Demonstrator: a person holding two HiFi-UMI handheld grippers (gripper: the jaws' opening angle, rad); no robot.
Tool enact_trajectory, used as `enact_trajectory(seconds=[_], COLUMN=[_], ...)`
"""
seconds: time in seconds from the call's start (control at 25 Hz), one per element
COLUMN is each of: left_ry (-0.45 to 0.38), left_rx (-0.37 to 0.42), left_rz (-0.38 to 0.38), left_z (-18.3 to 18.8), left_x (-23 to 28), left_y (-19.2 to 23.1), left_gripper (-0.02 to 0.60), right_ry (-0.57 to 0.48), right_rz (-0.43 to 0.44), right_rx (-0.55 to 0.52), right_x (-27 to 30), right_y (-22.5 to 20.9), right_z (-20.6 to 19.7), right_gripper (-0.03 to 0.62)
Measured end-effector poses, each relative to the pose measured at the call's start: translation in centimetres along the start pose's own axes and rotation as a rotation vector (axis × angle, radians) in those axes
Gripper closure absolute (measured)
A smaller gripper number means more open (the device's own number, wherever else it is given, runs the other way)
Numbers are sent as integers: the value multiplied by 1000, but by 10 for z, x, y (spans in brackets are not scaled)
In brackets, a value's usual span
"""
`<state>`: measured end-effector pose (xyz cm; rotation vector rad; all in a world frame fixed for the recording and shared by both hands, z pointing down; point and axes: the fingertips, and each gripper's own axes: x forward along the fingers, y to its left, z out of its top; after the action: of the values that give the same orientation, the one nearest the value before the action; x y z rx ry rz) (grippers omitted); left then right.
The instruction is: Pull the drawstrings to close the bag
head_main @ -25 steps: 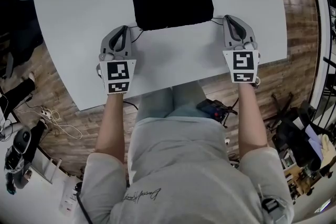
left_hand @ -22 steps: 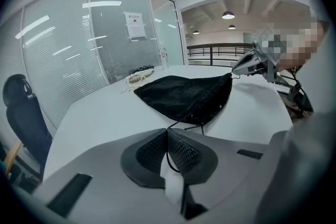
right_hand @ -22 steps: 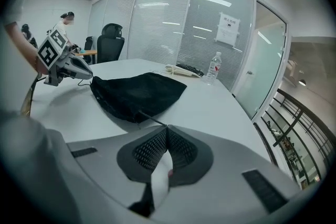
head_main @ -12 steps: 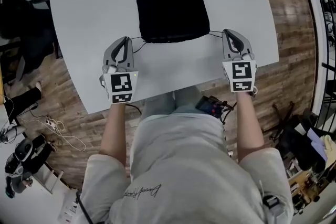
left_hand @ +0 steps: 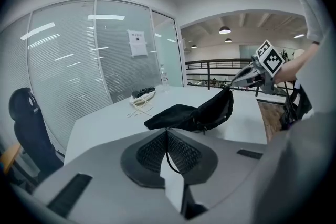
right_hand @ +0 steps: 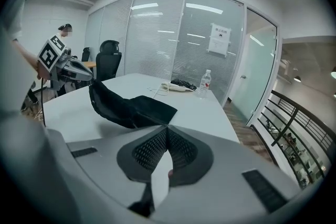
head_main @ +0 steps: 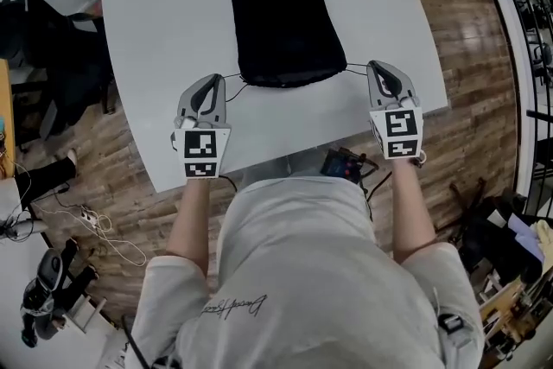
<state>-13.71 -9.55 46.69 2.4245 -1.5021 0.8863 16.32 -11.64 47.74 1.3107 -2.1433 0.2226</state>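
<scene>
Drawstrings pinched tight, one in my left tool, one in my right tool; I'd pull evenly left and right so the bag cinches without sliding nearer.

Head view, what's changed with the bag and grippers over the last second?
The left gripper and right gripper have risen, lifting the near open end of the bag off the table by its drawstrings. Both stay shut on the strings; the bag's far end still lies on the table.
</scene>
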Motion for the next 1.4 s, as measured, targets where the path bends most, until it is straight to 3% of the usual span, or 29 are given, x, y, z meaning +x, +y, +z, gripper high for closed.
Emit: enact_trajectory(seconds=[0.32, 0.6, 1.04, 1.4], left_ry=[7, -40, -74, -61], left_rx=[-35, -30, -67, -28], left_rz=[-49, -67, -40, 9], left_z=[18, 37, 47, 44], left_x=[-14, -26, -30, -38], left_y=[8, 15, 15, 26], left_gripper=[566, 566, 566, 567], right_ry=[-19, -41, -76, -71], right_rz=[6, 16, 28, 4], right_rx=[11, 16, 17, 20], right_x=[-10, -15, -19, -21], right_y=[1, 5, 4, 1], right_z=[23, 41, 59, 56], right_gripper=[569, 569, 569, 569])
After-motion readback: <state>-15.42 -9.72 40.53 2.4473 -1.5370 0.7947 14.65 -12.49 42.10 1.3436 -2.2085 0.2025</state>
